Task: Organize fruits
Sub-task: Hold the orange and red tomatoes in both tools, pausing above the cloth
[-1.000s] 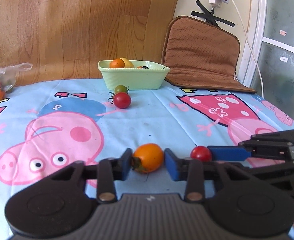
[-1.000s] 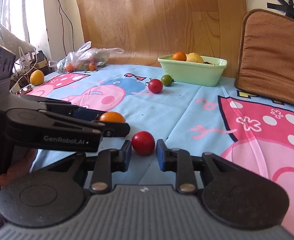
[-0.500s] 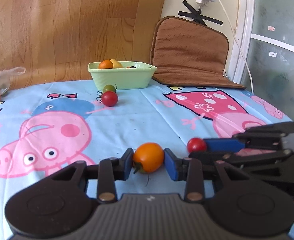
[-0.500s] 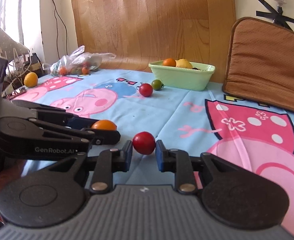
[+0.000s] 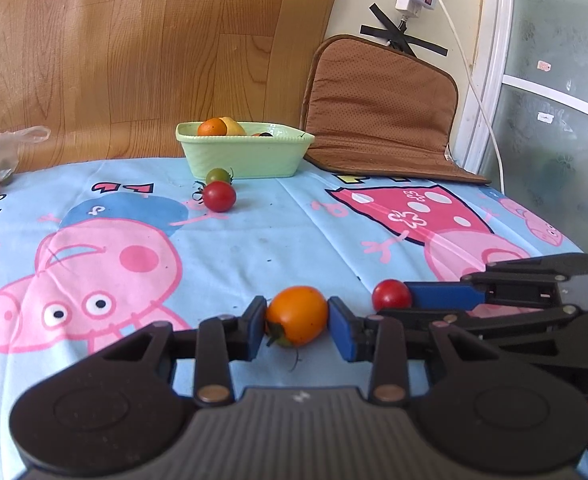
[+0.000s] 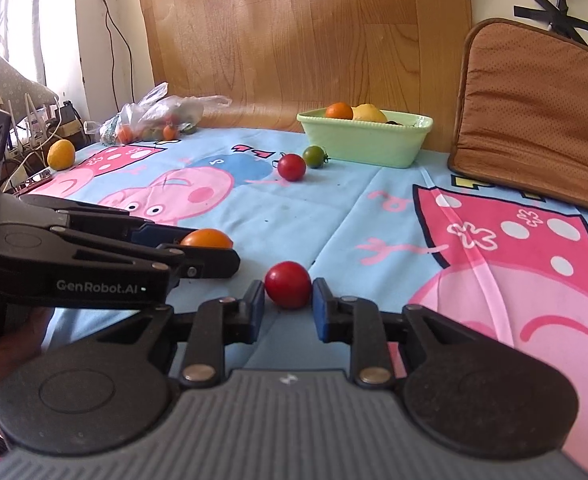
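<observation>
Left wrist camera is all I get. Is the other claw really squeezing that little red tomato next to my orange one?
Observer: Yes. The right wrist view shows the right claw with one blue pad on each side of the small round red tomato.
Operator: Is there any fruit I can't see?
Observer: A round yellow fruit sits alone by the edge of the blue cartoon tablecloth, at the left of that view, past the clear plastic bag.

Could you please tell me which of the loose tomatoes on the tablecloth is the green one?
The green tomato lies nearest the green dish, just behind the free red tomato; the others are red or orange.
</observation>
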`<state>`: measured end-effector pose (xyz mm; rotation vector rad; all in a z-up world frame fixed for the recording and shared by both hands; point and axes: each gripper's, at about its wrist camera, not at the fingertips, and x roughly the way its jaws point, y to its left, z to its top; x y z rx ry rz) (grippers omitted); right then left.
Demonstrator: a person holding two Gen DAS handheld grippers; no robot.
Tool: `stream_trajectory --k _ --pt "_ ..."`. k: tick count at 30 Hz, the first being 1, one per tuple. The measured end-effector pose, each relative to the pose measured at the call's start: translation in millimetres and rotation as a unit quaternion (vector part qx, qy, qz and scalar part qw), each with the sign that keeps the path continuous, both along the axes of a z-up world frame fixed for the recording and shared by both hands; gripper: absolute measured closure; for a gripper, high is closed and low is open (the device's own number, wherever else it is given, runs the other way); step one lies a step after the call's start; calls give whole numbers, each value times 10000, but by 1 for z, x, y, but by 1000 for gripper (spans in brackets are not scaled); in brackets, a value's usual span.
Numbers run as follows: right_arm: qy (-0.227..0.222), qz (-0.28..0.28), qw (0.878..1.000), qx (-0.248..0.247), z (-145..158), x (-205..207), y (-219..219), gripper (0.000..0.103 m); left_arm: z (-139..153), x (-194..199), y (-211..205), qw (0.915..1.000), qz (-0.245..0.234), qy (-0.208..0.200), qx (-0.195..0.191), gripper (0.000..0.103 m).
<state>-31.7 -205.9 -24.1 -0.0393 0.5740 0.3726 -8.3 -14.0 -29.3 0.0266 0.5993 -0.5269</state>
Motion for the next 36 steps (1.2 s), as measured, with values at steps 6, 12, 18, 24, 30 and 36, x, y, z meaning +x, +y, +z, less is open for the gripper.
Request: stream_trajectory --k 6,12,18,24,30,36 --pt "-8 5 10000 -22 0 0 -1 74 0 0 0 10000 -2 0 2 70" --pt "-6 10 10000 -23 0 0 -1 74 0 0 0 10000 -3 1 -1 70" --pt "-4 13 10000 -25 0 0 -1 74 0 0 0 10000 -2 2 -3 69" --pt "-4 15 10000 -27 0 0 -1 74 0 0 0 10000 -3 2 -3 69" --pt "1 31 10000 -16 0 0 -1 73 0 1 1 10000 -2 5 -22 69" --pt "3 66 10000 -12 0 0 -1 71 0 1 1 10000 -2 6 -23 69"
